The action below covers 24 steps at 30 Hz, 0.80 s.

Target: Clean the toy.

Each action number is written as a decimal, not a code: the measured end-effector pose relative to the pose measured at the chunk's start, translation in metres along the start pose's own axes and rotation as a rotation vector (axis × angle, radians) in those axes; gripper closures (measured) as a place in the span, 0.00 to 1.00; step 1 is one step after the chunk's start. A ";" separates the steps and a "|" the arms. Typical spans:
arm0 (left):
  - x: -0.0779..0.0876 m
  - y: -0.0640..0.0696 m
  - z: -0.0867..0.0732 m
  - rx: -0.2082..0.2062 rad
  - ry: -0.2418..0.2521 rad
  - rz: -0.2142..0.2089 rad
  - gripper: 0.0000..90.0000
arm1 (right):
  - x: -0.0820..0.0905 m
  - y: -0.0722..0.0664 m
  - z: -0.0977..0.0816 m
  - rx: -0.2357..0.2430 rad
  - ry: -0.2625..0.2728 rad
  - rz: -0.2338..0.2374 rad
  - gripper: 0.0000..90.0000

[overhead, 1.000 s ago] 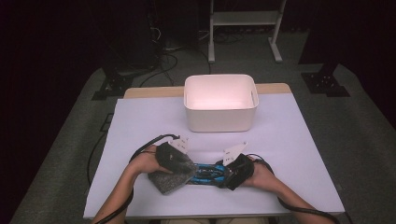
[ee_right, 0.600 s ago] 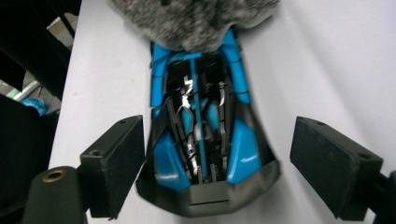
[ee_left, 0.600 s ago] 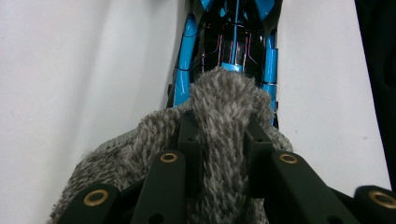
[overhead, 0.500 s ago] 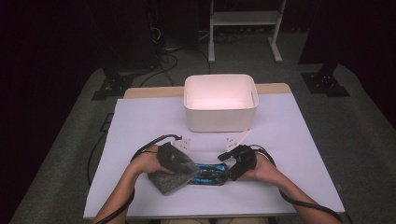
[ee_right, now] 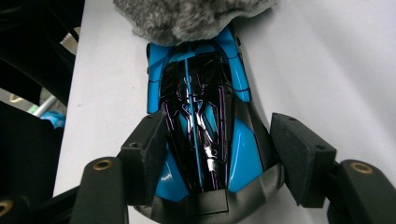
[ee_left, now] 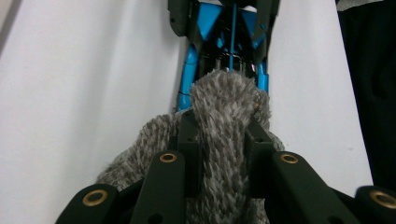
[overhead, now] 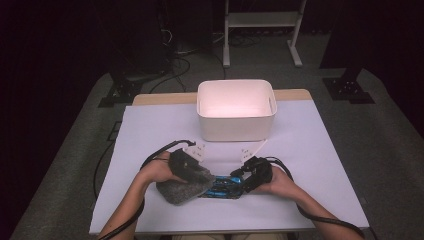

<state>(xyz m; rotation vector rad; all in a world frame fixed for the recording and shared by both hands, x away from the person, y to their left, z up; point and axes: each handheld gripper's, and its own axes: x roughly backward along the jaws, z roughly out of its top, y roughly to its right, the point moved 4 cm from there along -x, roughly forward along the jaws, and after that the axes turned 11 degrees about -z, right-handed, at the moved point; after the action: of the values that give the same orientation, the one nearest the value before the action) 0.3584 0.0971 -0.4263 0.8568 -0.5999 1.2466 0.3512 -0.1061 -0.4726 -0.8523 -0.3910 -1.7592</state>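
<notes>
A dim room with dark walls surrounds a table (overhead: 150, 130) covered in pale white sheeting, its wooden edge showing at the far side. Grey carpet (overhead: 380, 135) covers the floor. Black cables (overhead: 175, 65) trail behind the table, near a white metal stand (overhead: 260, 22) and black stand feet (overhead: 347, 90).

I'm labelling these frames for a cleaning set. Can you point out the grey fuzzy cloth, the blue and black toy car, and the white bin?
grey fuzzy cloth (ee_left: 224, 121): left gripper view, on the fold pinched between the jaws.
blue and black toy car (ee_right: 201, 116): right gripper view, on its glossy black roof.
white bin (overhead: 235, 127): high view, on its near outer wall.
</notes>
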 end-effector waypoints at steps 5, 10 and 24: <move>-0.001 -0.005 0.004 0.021 -0.003 0.006 0.79 | 0.002 -0.006 -0.001 0.025 0.024 -0.039 0.41; -0.005 -0.013 0.005 0.061 0.010 -0.020 0.74 | 0.005 -0.011 -0.002 0.073 0.043 -0.077 0.41; -0.010 -0.016 0.004 0.134 0.026 -0.110 0.65 | 0.011 -0.026 -0.006 0.196 0.101 -0.184 0.41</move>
<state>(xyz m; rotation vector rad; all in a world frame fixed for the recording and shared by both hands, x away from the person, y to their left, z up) 0.3713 0.0866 -0.4356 0.9712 -0.4465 1.2063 0.3230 -0.1079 -0.4652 -0.6006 -0.5795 -1.8883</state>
